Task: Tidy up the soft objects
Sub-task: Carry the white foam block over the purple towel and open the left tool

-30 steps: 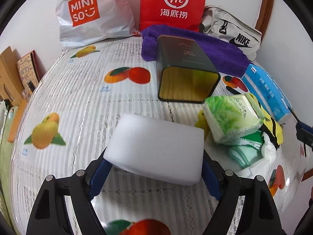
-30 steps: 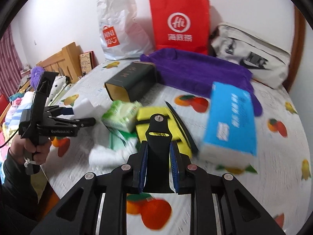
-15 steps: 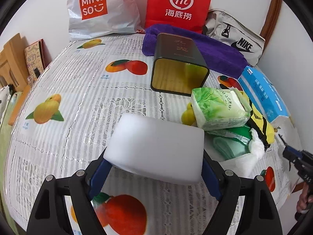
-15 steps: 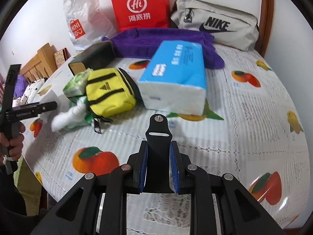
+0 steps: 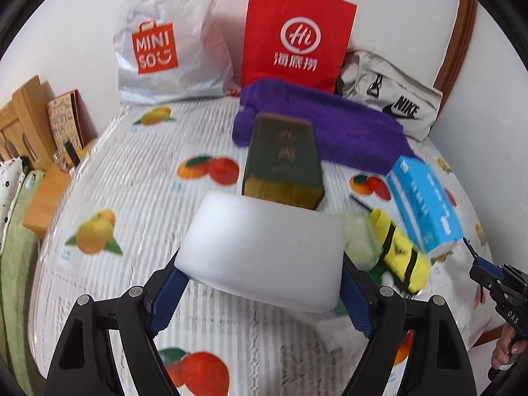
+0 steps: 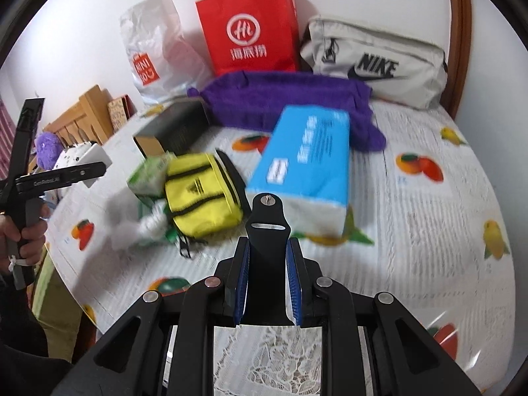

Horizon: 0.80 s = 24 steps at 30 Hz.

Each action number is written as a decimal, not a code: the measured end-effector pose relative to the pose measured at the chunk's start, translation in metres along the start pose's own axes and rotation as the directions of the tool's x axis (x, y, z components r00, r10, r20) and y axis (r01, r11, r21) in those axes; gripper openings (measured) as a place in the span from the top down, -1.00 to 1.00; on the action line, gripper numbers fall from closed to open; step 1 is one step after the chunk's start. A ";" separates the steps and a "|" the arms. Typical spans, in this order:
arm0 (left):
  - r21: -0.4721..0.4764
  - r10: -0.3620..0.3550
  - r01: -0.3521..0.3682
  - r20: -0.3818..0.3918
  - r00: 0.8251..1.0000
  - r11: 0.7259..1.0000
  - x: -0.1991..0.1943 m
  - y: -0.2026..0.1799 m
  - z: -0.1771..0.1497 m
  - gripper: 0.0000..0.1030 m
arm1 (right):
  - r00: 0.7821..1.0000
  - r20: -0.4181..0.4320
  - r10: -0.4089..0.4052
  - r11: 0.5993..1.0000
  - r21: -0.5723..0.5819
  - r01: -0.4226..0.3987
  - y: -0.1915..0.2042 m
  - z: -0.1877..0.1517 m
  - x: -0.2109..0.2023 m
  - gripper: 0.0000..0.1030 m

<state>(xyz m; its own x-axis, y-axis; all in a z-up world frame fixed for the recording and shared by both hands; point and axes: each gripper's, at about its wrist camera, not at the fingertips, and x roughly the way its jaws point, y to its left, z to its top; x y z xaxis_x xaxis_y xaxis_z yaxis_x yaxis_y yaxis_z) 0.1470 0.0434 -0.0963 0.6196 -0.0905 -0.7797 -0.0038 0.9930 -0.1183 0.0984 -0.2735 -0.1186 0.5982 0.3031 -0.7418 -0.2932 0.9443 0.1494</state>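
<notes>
On a table (image 5: 138,198) covered with a fruit-printed, lace-patterned cloth, against a white wall:

Left gripper (image 5: 260,283): jaws spread wide, blue pads pressed on the two ends of a white foam block (image 5: 264,250), which it holds clear above the cloth in front of the box. In the right wrist view the same block (image 6: 95,161) shows at the far left, off the table's edge, in the tool gripped by the person's hand (image 6: 23,234).

Right gripper (image 6: 267,264): jaws drawn in close on either side of its own black centre tab; nothing from the table is between them. It hangs over the bare near part of the cloth, well apart from the heap.

Dark green box (image 5: 283,161): lying on its side, mid-table, open end towards the camera.

Heap of soft goods, right of the box: yellow pouch (image 6: 201,194) with black straps; green tissue packet (image 6: 148,178) touching its left side; white crumpled item just below, blurred.

Blue tissue pack (image 6: 307,155): lying flat, just right of the pouch.

Purple towel (image 6: 283,99): bunched behind the box and the blue pack.

Back row against the wall: white Miniso bag (image 5: 165,43), red paper bag (image 5: 297,33), grey Nike bag (image 6: 379,62).
</notes>
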 end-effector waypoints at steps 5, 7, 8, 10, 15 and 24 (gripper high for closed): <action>0.018 -0.016 0.016 0.040 0.999 1.000 -0.007 -0.008 0.029 -0.61 | 1.000 0.025 -0.012 1.000 -0.021 0.013 -0.003 0.030 -0.008 0.57; 0.022 -0.028 0.027 0.047 0.998 0.999 -0.009 -0.009 0.039 -0.61 | 0.999 0.037 -0.029 0.999 -0.027 0.030 -0.004 0.043 -0.010 0.57; 0.029 -0.024 0.023 0.055 0.998 0.999 -0.010 -0.010 0.045 -0.61 | 0.999 0.042 -0.032 0.999 -0.028 0.033 -0.004 0.048 -0.010 0.57; 0.043 0.004 -0.007 0.069 0.998 0.999 -0.011 -0.009 0.056 -0.61 | 0.998 0.059 -0.025 0.999 -0.031 0.027 -0.005 0.061 -0.011 0.57; 0.045 -0.001 -0.003 0.071 0.997 0.999 -0.004 -0.005 0.081 -0.61 | 0.996 0.081 -0.029 0.999 -0.033 0.032 -0.007 0.093 -0.003 0.57; 0.085 0.036 -0.041 0.057 0.998 0.996 0.035 -0.008 0.118 -0.61 | 0.993 0.110 -0.048 0.997 -0.055 0.055 -0.016 0.152 0.031 0.57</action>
<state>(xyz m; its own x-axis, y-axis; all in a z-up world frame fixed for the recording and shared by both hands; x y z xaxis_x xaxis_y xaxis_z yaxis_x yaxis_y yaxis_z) 0.2617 0.0415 -0.0502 0.6625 -0.0498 -0.7474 0.0374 0.9987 -0.0334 0.2350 -0.2599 -0.0442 0.6902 0.2693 -0.6716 -0.3008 0.9510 0.0722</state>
